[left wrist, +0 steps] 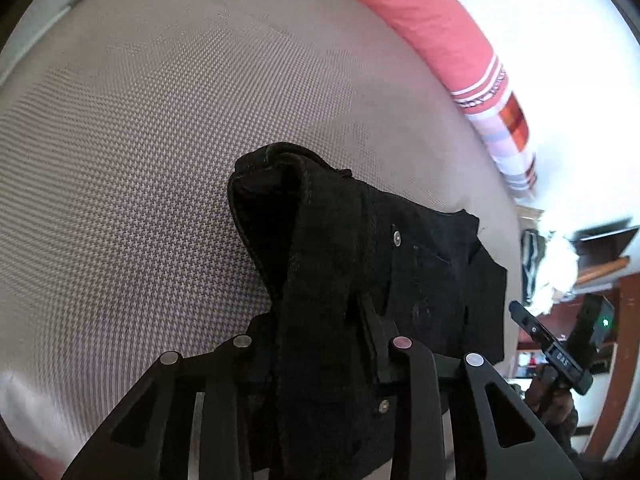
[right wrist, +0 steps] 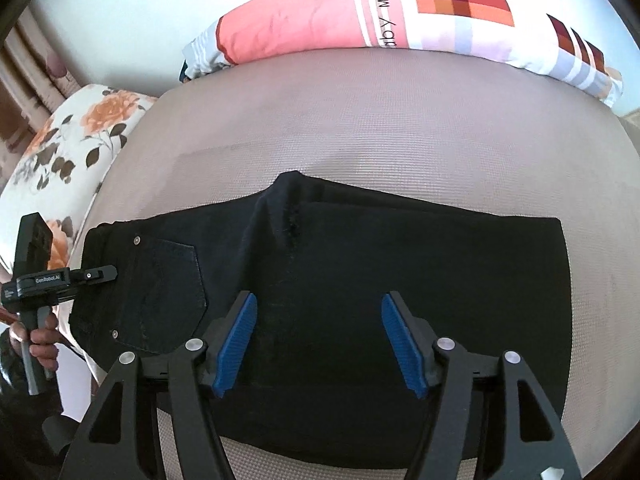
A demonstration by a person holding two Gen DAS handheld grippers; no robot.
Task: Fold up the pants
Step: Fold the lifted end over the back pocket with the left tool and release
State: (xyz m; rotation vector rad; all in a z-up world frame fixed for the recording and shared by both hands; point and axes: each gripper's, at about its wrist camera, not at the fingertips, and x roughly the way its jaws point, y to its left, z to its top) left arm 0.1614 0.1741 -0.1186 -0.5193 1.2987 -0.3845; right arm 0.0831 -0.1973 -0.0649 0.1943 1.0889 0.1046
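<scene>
Pants (right wrist: 360, 280) lie dark on the mattress (right wrist: 360, 120), folds hard to read — left gripper (left wrist: 320, 332), pads hidden, clamps a raised waistband bunch; right gripper (right wrist: 318, 338) hovers spread above the cloth.

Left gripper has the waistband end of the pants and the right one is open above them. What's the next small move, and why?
Probably carry the left gripper with its pinched waistband across toward the far end of the pants. The fabric is bunched between its fingers and lifted off the bedsheet, while the rest lies flat. The right gripper hangs open over the middle, holding nothing, so it could pin the fold line.
</scene>
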